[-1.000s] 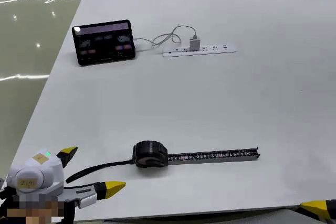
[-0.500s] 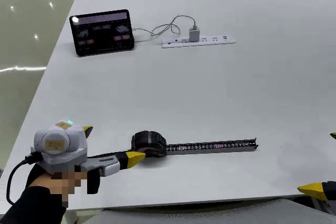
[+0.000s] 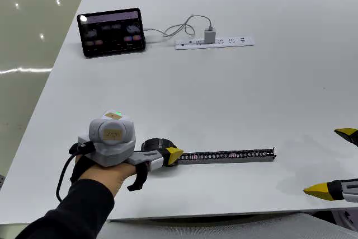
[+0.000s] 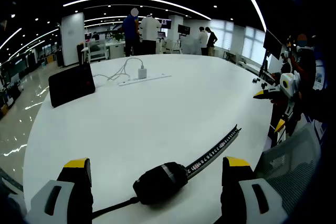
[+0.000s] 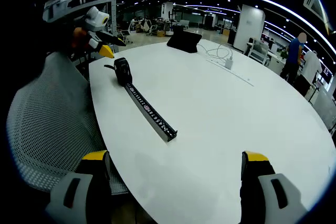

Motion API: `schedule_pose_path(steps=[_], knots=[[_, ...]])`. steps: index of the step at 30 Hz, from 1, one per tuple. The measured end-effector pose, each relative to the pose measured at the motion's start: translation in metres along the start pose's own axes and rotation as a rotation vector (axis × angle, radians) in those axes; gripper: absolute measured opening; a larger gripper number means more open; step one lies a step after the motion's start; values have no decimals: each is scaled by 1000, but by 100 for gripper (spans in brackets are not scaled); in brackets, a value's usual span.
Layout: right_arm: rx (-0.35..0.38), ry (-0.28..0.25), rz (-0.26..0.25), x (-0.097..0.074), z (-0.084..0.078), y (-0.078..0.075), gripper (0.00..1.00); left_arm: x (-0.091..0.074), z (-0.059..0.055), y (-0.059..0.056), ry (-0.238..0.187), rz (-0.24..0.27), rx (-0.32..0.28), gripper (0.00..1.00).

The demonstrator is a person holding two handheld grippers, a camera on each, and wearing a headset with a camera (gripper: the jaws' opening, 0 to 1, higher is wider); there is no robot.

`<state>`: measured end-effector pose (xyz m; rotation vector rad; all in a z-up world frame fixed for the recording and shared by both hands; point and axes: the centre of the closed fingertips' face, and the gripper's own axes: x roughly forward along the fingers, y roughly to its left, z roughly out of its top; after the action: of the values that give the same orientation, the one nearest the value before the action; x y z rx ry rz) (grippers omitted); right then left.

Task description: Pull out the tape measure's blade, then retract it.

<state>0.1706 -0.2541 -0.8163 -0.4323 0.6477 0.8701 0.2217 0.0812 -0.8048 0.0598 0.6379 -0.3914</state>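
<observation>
Left gripper (image 4: 157, 162) advanced astride tape measure (image 4: 160, 182), jaws spread wide, right gripper (image 5: 176, 156) also spread

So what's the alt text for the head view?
An open left gripper, held in a hand, straddles a black tape measure whose blade lies extended across a white table; the right gripper hovers open nearby.

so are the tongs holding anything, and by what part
Nothing is held: the left tongs stand open around the tape measure without gripping it, and the right tongs are open.
</observation>
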Motion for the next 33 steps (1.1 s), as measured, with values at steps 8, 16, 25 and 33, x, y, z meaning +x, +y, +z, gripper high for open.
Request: schedule_pose_path(steps=[8,16,25,33], knots=[[-62,9,62,27,25,4,100,14,-39,1,55,38,-124,100],[-122,56,122,44,27,5,100,36,-39,-2,37,54,-18,100],[-254,157,217,64,22,2,100,41,-51,-24,81,3,-11,100],[-362,196,319,93,15,7,93,42,-49,-13,52,30,-95,100]])
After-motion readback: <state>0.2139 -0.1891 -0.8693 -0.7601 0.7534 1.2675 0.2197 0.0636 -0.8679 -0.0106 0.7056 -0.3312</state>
